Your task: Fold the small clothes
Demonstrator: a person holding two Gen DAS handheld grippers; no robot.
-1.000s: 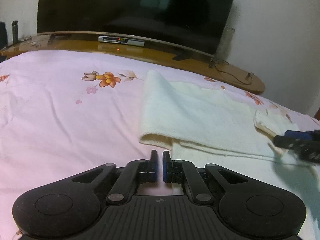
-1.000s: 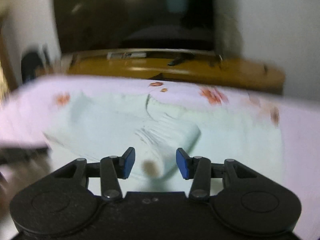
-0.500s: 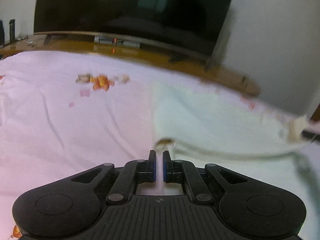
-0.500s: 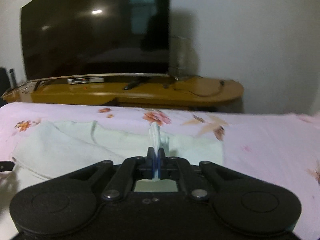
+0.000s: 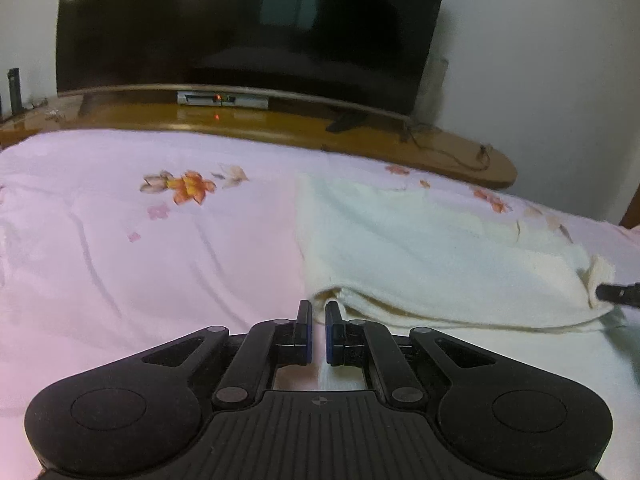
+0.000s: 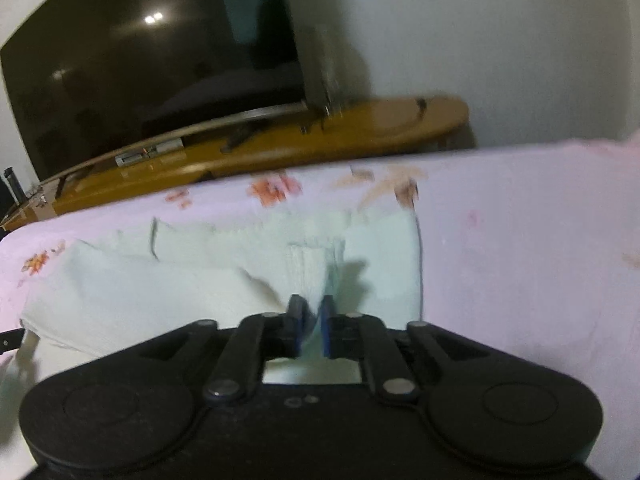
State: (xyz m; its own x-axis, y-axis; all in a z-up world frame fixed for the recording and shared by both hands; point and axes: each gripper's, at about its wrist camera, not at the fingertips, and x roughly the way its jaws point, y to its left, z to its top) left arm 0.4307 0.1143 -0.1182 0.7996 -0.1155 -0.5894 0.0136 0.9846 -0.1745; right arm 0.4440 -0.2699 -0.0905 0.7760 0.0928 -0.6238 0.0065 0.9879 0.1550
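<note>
A cream knit garment [image 5: 432,256] lies partly folded on the pink floral bedsheet [image 5: 120,264]. My left gripper [image 5: 316,320] is nearly shut just short of the garment's near left corner, with nothing clearly between its fingers. My right gripper [image 6: 312,320] is shut on a raised fold of the garment [image 6: 316,268] and holds it up off the bed. The right gripper's tip also shows at the right edge of the left wrist view [image 5: 618,294], at the garment's right corner.
A wooden TV stand [image 5: 280,128] runs along the far edge of the bed with a large dark TV [image 5: 240,24] and a set-top box [image 5: 222,100] on it. A white wall [image 5: 540,80] is behind on the right.
My right gripper closed on a fold of the garment and lifted it, swinging its view to the right. My left gripper stayed nearly shut at the garment's near left corner.
</note>
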